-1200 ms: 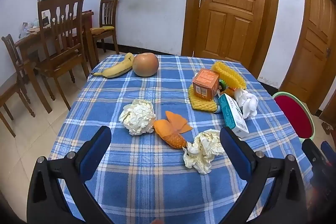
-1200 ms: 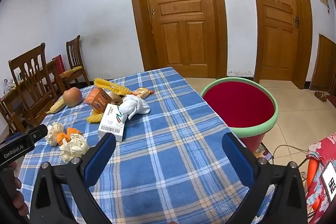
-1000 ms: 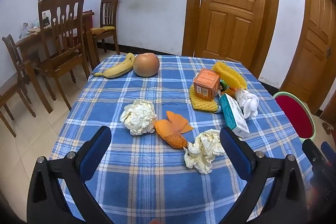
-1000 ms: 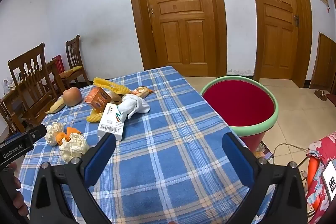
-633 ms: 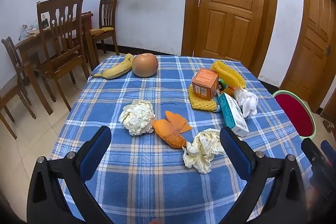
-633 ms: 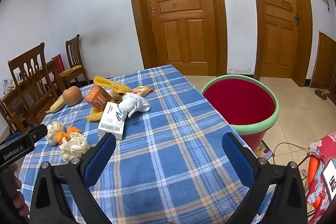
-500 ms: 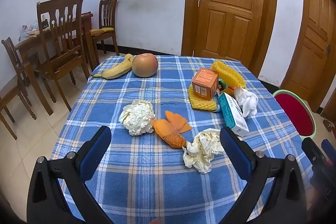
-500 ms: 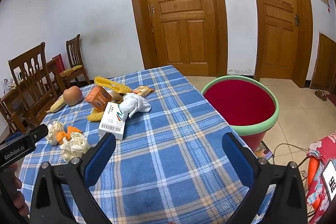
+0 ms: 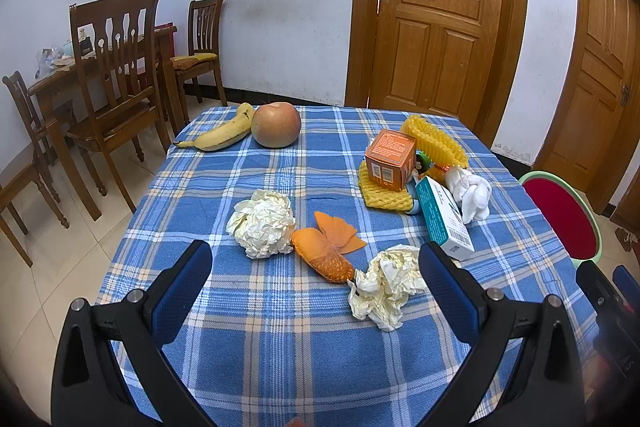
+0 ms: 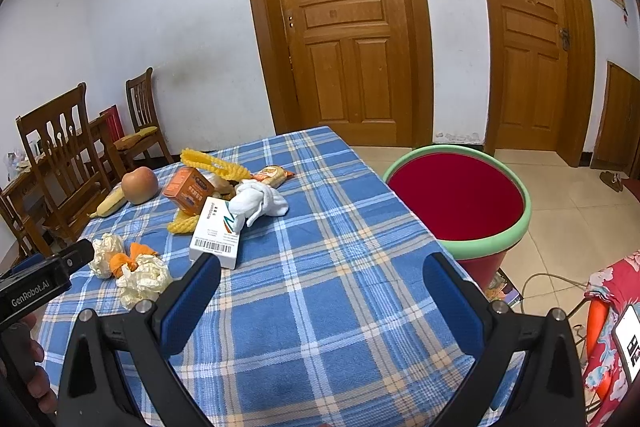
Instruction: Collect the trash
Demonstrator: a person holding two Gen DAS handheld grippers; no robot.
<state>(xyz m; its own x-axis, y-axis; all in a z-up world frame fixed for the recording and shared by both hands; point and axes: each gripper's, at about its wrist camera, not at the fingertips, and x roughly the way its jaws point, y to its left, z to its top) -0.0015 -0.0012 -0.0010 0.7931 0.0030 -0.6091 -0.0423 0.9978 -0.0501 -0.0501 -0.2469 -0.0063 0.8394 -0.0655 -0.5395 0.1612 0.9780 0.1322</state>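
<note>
Blue plaid tablecloth [image 9: 280,331] carried scattered trash beneath two wide-apart, empty claws.
Left gripper [image 9: 316,281] hovered near a crumpled paper wad [image 9: 386,285]; right gripper [image 10: 320,291] hung left of the red bin [image 10: 456,201].

The left gripper [image 9: 314,261] hangs level, jaws spread wide. The right gripper [image 10: 320,277] likewise gapes, holding nothing
</note>
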